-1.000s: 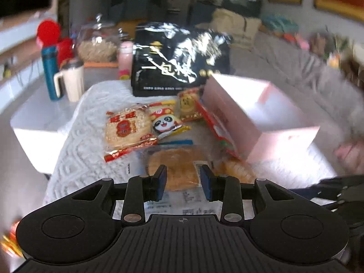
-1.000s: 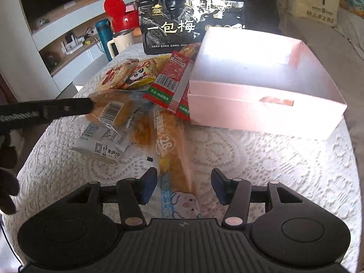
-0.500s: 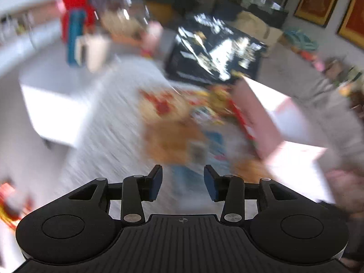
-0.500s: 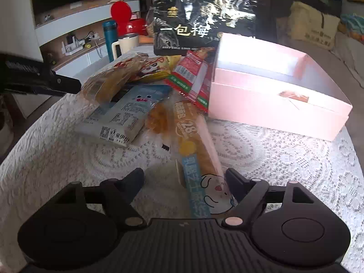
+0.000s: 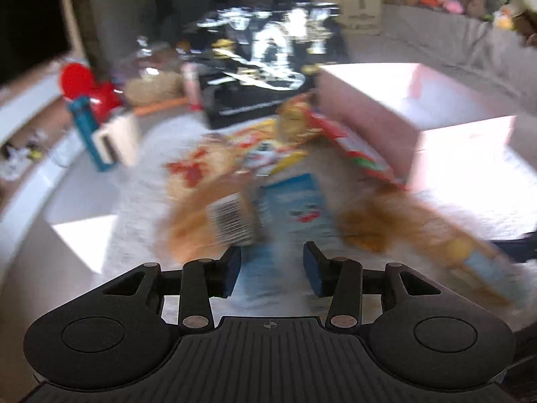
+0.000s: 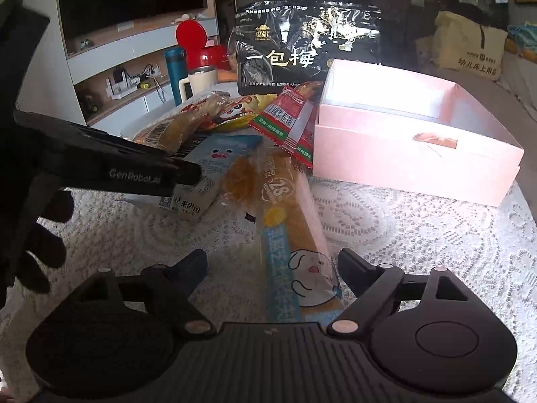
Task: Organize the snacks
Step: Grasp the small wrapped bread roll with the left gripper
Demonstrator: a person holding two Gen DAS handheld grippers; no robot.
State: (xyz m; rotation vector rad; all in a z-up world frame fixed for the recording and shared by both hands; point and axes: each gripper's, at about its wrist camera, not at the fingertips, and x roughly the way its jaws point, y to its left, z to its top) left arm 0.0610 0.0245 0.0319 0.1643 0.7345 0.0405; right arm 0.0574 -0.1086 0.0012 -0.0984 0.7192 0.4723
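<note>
**Snacks heaped beside an unfilled pink box**

Snacks are seen piled on the lace-covered desk (image 6: 419, 235), just left of the pink box (image 6: 412, 154). The long bread pack (image 6: 288, 221) lies nearest, with 1 end between the jaws of the right claw (image 6: 272, 267); these are spread wide and opening, and no pad is pressed on the pack. The left claw (image 5: 272, 270) is seen over the blue pack (image 5: 295, 208), its jaws part-way apart and opening, with nothing gripped.

The bread pack is judged light and soft, its film slick and easily crushed. A hold across the middle of its width, on the bread itself, is advised; a grip on the sealed end alone would probably let it droop or slip. The 2 red sachets (image 6: 288, 124) leaning on the box wall are thin and floppy.

Nothing can be made out inside the box, though part of its floor is hidden by the near wall. A large black bag (image 6: 305, 43) stands behind the pile.
</note>
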